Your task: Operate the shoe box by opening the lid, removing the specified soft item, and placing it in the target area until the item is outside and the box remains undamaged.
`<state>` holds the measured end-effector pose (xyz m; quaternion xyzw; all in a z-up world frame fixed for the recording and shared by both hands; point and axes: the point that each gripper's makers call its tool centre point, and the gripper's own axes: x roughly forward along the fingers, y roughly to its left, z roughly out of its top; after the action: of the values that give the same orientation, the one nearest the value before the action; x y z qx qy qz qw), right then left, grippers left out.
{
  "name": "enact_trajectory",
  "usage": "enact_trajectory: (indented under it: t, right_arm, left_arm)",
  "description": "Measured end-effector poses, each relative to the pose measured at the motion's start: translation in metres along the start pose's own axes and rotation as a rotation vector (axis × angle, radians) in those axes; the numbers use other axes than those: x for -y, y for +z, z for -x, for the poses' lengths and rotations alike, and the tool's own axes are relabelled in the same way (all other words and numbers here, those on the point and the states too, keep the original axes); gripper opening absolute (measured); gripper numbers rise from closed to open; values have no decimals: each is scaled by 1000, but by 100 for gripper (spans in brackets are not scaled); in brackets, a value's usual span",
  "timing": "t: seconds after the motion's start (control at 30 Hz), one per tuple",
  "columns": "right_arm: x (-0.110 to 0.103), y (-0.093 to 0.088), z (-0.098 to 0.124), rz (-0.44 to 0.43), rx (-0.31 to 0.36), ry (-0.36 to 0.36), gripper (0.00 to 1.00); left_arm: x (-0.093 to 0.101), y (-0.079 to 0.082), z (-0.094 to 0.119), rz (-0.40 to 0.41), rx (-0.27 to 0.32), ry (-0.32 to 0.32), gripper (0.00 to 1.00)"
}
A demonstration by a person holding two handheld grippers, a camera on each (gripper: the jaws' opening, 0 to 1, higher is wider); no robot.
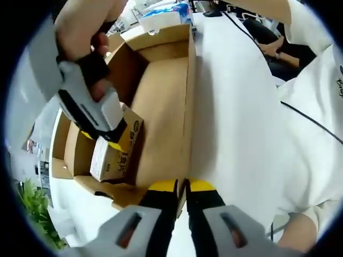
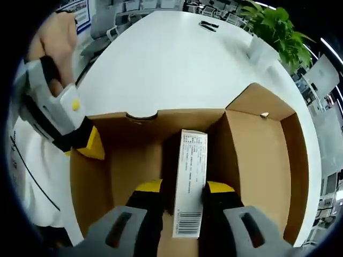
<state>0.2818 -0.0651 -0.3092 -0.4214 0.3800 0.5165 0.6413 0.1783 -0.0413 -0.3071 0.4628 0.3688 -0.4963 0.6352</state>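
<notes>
An open brown cardboard shoe box lies on a white table. Down inside it my right gripper, held by a hand, is shut on a small printed packet. In the right gripper view the same packet, white with a barcode, stands on edge between the two yellow-tipped jaws of my right gripper. My left gripper is shut on the thin top edge of the box's side wall. The left gripper also shows clamped at the left wall of the box.
The white table stretches beyond the box, with small dark objects at its far end and a green plant past that. A person in a white shirt is close to the box. An open flap stands at the box's right.
</notes>
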Motion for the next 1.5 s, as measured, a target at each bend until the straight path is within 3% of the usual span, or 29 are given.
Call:
enact_trajectory:
  t: [0.07,0.13,0.33,0.67,0.87,1.13,1.27,1.33,1.43,1.5]
  right_arm:
    - [-7,-5,1,1,-9,18,22]
    - [-13,-11,0,-30,-38,64,21]
    - [-22,-30,6,-22,-97,98,21]
    - [-22,-38,5,-54,-177,83,21]
    - [-23,-38,-3,20,-179,94,22]
    - [-21,-28,1,26,-176,94,23]
    - [-15,-26,4,-45,-197,28,20]
    - [-29,-30,9,40,-186,86,20]
    - [-34,-36,17,5,-173,72,20]
    - [-39,-46,22,17,-203,77,20]
  left_arm:
    - [1,0,0,-7,2,-7,5]
    - [1,0,0,-10,3,-6,5]
    - [1,0,0,-20,10,-6,5]
    - [0,1,0,-25,14,-4,5]
    - [1,1,0,-27,11,-11,5]
    - [2,1,0,-34,11,-21,5]
    - [3,1,0,-56,23,-24,4]
    - [3,1,0,-62,21,-20,4]
    - [3,1,0,-53,13,-23,4]
    - [2,1,0,-53,20,-27,4]
